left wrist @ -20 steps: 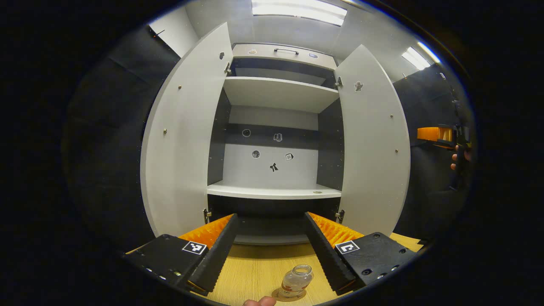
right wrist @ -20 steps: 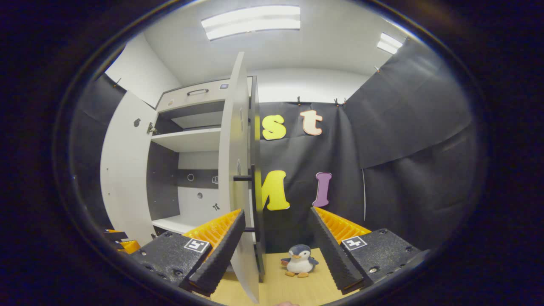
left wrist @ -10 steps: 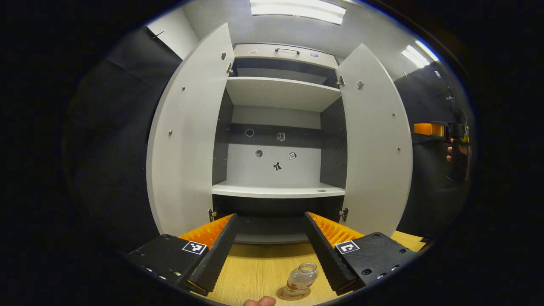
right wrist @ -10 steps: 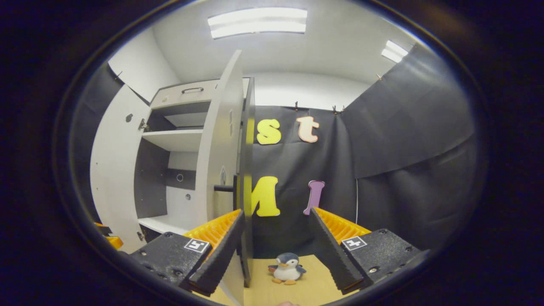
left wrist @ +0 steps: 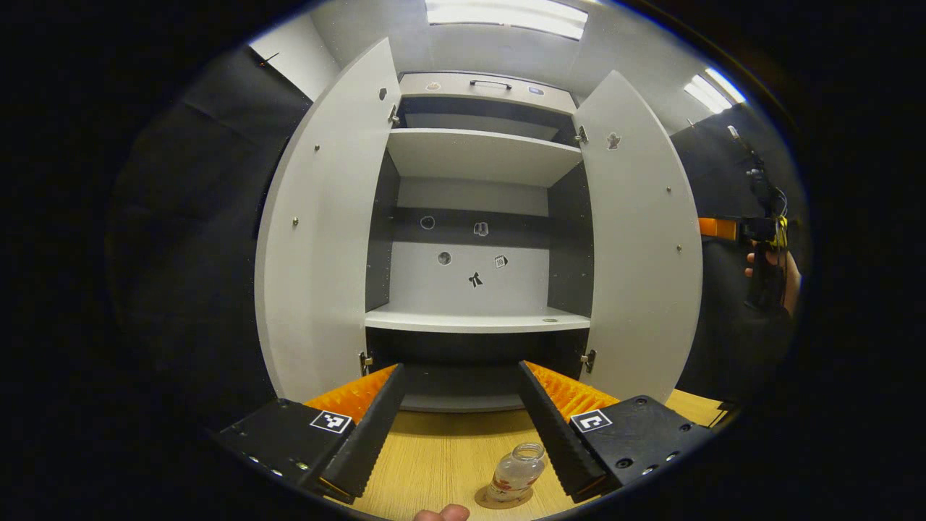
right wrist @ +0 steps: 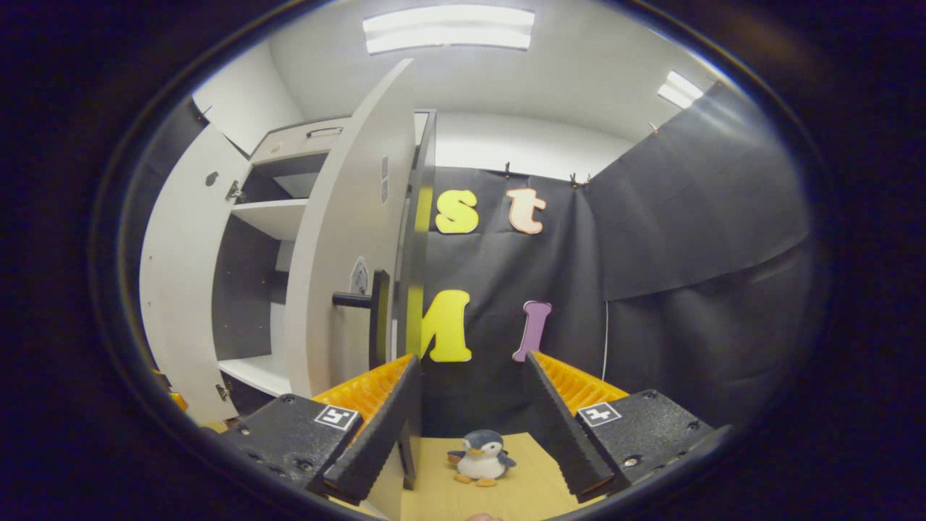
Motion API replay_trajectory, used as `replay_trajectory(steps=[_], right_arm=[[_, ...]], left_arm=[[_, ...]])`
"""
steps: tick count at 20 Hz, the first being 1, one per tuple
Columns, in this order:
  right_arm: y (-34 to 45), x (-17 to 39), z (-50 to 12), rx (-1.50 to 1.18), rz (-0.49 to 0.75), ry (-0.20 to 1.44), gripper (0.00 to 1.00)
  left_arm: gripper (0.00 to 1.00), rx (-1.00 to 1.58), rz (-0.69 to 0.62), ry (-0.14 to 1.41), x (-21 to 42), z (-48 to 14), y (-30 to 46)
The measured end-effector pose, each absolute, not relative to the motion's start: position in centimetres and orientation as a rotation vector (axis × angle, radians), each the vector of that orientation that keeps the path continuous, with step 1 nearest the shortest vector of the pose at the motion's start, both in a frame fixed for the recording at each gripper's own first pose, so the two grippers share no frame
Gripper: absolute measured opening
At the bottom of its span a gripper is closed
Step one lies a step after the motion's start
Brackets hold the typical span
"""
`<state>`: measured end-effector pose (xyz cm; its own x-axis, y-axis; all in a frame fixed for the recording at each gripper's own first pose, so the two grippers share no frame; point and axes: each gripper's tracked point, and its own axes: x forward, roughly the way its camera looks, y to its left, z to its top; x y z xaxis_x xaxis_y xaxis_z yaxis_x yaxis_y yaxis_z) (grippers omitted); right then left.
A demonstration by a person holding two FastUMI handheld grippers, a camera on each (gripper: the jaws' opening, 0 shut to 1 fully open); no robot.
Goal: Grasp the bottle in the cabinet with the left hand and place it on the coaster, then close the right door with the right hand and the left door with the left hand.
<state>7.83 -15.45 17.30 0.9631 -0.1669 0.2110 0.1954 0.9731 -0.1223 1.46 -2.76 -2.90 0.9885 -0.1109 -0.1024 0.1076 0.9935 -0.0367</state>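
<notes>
Glass bottle (left wrist: 515, 472) upright on round coaster (left wrist: 503, 498), on wooden tabletop (left wrist: 441, 456), between spread fingers of left gripper (left wrist: 459, 427); nothing grasped. White cabinet (left wrist: 474, 217) behind, left door (left wrist: 318, 231) and right door (left wrist: 640, 239) both swung open, shelves bare. Right gripper (right wrist: 470, 420) likewise released, fingers apart, poised just beside outer face of right door (right wrist: 347, 239) near its black handle (right wrist: 365, 307). Penguin toy (right wrist: 481, 457) on tabletop between its fingers.

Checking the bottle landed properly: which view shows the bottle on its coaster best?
The left gripper view: the bottle stands on the coaster between the open fingers. The right gripper view faces the right door and a toy penguin instead.
</notes>
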Motion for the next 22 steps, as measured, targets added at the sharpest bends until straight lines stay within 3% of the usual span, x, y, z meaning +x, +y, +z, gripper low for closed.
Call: replay_trajectory(steps=[4,5,12,17,22], right_arm=[[-10.1,8.4,16.6,-0.150,-0.081,-0.183,0.91],[-8.7,8.8,16.4,-0.139,-0.049,-0.177,0.95],[-2.8,13.6,14.7,-0.093,0.074,-0.149,0.95],[-2.7,13.2,14.0,-0.101,0.061,-0.152,0.97],[-3.0,8.1,10.6,-0.065,0.021,-0.148,0.97]], left_arm=[[0.94,-0.029,-0.115,0.098,1.7,-2.8,-2.8],[0.94,-0.030,-0.114,0.098,1.7,-2.8,-2.8],[0.94,-0.026,-0.060,0.108,1.1,-3.0,-0.8],[0.94,-0.012,-0.037,0.103,0.8,-2.7,0.2],[0.94,-0.030,-0.042,0.085,1.1,-1.7,0.5]])
